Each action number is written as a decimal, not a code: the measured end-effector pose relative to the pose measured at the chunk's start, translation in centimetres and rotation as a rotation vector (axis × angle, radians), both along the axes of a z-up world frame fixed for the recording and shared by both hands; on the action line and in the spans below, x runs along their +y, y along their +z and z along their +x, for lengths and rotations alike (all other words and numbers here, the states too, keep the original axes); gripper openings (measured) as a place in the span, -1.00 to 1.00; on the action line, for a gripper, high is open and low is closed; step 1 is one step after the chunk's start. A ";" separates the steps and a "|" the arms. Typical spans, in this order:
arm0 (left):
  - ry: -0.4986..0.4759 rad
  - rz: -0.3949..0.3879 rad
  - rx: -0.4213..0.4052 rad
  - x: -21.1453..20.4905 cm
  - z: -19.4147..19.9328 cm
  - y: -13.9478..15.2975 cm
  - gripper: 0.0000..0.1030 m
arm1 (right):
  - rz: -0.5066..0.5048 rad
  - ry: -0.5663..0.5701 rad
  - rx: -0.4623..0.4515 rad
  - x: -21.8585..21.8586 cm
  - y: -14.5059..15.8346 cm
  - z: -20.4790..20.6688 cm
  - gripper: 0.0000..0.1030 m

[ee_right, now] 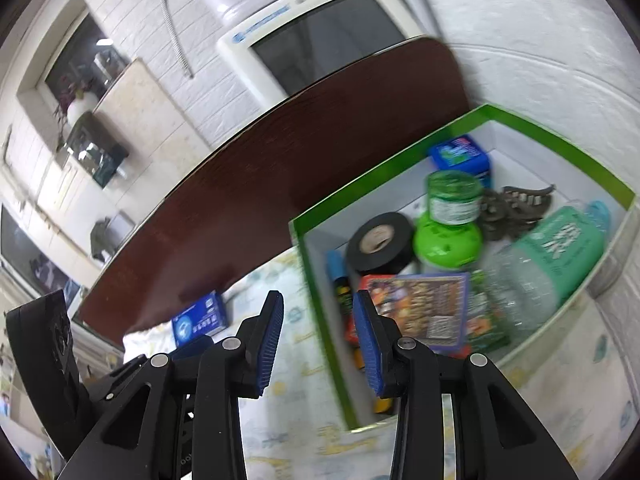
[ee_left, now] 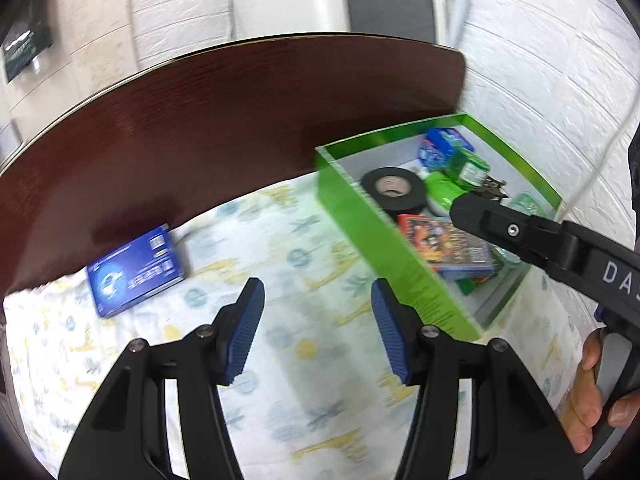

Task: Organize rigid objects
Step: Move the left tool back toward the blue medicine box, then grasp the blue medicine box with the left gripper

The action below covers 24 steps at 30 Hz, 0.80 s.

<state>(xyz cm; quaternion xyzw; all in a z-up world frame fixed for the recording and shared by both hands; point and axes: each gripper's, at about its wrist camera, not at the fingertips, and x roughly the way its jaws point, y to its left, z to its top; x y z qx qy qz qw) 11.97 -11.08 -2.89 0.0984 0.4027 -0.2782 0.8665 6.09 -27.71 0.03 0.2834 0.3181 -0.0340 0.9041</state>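
Observation:
A blue flat box [ee_left: 135, 272] lies on the patterned sheet against the dark headboard; it also shows in the right wrist view [ee_right: 200, 322]. A green box [ee_left: 376, 236] [ee_right: 320, 320] at the right holds a black tape roll [ee_left: 394, 190] [ee_right: 380, 242], a colourful card pack [ee_left: 450, 246] [ee_right: 424, 308], a green jar [ee_right: 452, 198], a blue packet [ee_right: 460, 156] and a clear bottle [ee_right: 552, 256]. My left gripper [ee_left: 318, 328] is open and empty above the sheet, between the blue box and the green box. My right gripper [ee_right: 318, 340] is open and empty over the green box's near wall.
A dark wooden headboard [ee_left: 224, 120] runs behind the sheet [ee_left: 304, 392]. An old white monitor [ee_right: 320, 36] stands behind it. A white brick wall [ee_left: 560, 92] closes the right side. A dark hair clip [ee_right: 516, 208] lies in the green box.

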 end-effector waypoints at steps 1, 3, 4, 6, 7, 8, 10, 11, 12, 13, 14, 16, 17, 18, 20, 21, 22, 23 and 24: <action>0.021 -0.002 0.001 1.0 0.2 -0.1 0.05 | -0.005 0.017 0.004 0.8 0.0 0.4 -0.26; 0.063 -0.009 0.007 3.1 1.0 -0.4 0.05 | -0.015 0.048 0.013 2.1 -0.1 1.1 -0.26; 0.085 -0.014 0.011 4.2 1.3 -0.6 0.05 | -0.019 0.068 0.019 2.9 -0.2 1.6 -0.26; 0.137 -0.021 0.018 6.5 2.0 -1.1 0.07 | -0.027 0.106 0.032 4.4 -0.3 2.4 -0.26; 0.163 -0.019 0.020 7.7 2.3 -1.4 0.09 | -0.032 0.127 0.039 5.2 -0.4 2.9 -0.26; 0.188 -0.014 0.023 8.9 2.7 -1.6 0.12 | -0.038 0.145 0.048 6.0 -0.6 3.4 -0.26; 0.233 -0.009 0.038 11.1 3.6 -2.4 0.12 | -0.052 0.186 0.071 7.6 -1.0 4.5 -0.26; 0.252 -0.012 0.048 12.1 4.0 -2.7 0.12 | -0.055 0.201 0.082 8.2 -1.3 5.0 -0.25; 0.266 -0.014 0.055 12.8 4.4 -3.0 0.12 | -0.056 0.219 0.101 8.9 -1.7 5.7 -0.22; 0.277 -0.016 0.061 13.6 4.7 -3.3 0.12 | -0.051 0.229 0.111 9.3 -1.9 6.1 -0.20; 0.283 -0.018 0.065 14.2 5.1 -3.7 0.12 | -0.047 0.237 0.119 9.8 -2.2 6.5 -0.19; 0.288 -0.018 0.076 15.2 5.8 -4.3 0.12 | -0.056 0.243 0.138 10.6 -2.8 7.6 -0.15; 0.288 -0.018 0.082 15.4 6.2 -4.6 0.12 | -0.061 0.249 0.149 11.0 -3.2 8.2 -0.14; 0.286 -0.021 0.088 15.7 6.6 -4.9 0.12 | -0.061 0.253 0.156 11.4 -3.4 8.6 -0.12; 0.285 -0.031 0.101 16.0 7.4 -5.5 0.12 | -0.060 0.260 0.176 12.0 -4.0 9.8 -0.10; 0.282 -0.036 0.106 16.1 7.9 -5.8 0.12 | -0.060 0.261 0.181 12.1 -4.2 10.1 -0.10; 0.278 -0.039 0.110 16.2 8.2 -6.0 0.12 | -0.061 0.265 0.187 12.4 -4.5 10.7 -0.09; 0.273 -0.041 0.114 16.2 8.6 -6.2 0.12 | -0.061 0.267 0.191 12.6 -4.6 11.1 -0.08; 0.265 -0.041 0.117 16.0 9.0 -6.5 0.12 | -0.060 0.271 0.196 12.8 -4.7 11.7 -0.06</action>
